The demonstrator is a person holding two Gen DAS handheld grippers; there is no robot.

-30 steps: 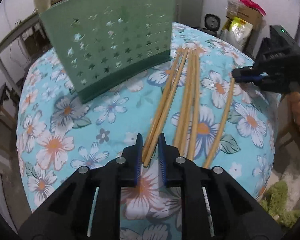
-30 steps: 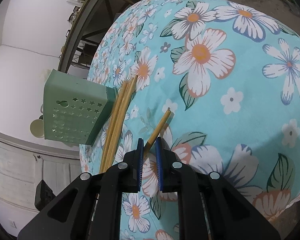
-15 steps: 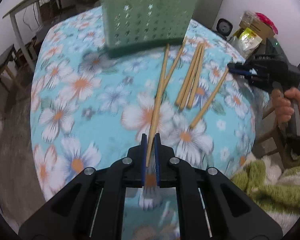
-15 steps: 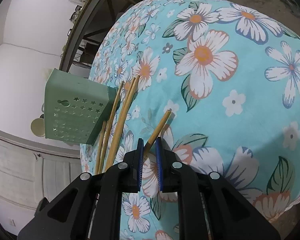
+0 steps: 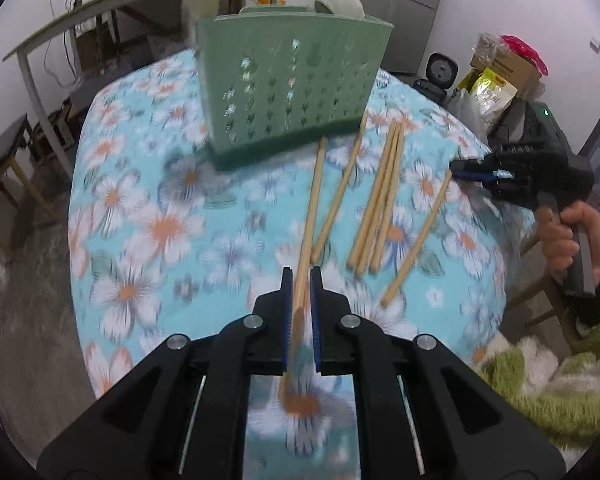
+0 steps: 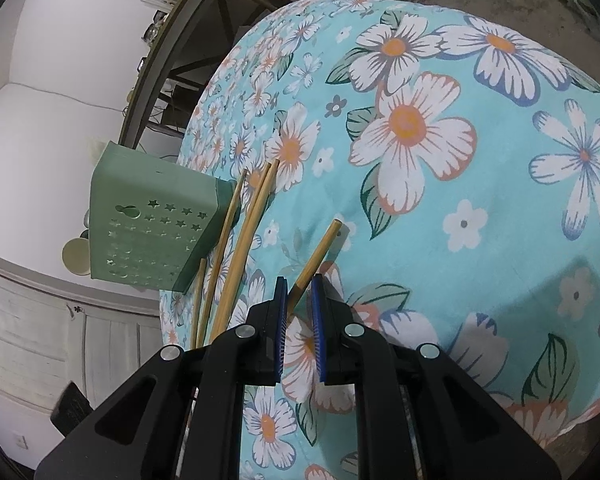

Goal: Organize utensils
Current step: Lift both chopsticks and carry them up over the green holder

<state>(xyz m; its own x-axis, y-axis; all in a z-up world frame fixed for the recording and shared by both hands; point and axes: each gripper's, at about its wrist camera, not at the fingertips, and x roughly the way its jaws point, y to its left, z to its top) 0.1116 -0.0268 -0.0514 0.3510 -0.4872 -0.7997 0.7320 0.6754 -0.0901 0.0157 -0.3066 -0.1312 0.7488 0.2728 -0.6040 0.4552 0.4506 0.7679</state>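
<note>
In the left wrist view, your left gripper (image 5: 299,280) at lower centre is closed on one chopstick (image 5: 313,204). The stick runs up the frame and its far tip is near the foot of the green holder (image 5: 292,80), which stands at upper centre on the flowered cloth (image 5: 140,216). The picture is a bit blurred, so I cannot tell if the tip touches the cloth. If the stick is held only near its end, it may swing or slip between the pads when you tilt it, and the tip may hit the holder wall and push the holder over.

To the right, a loose stick (image 5: 338,196) lies just beside the held one; it could be dragged. Next comes a bundle of three (image 5: 378,200), then a single stick (image 5: 418,236).

At the right edge your right gripper (image 5: 458,168) is closed on the top end of that single stick; the right wrist view shows the stick (image 6: 318,252) between the pads. That grip is also at the very end, so the stick may pivot or drop when lifted.
</note>
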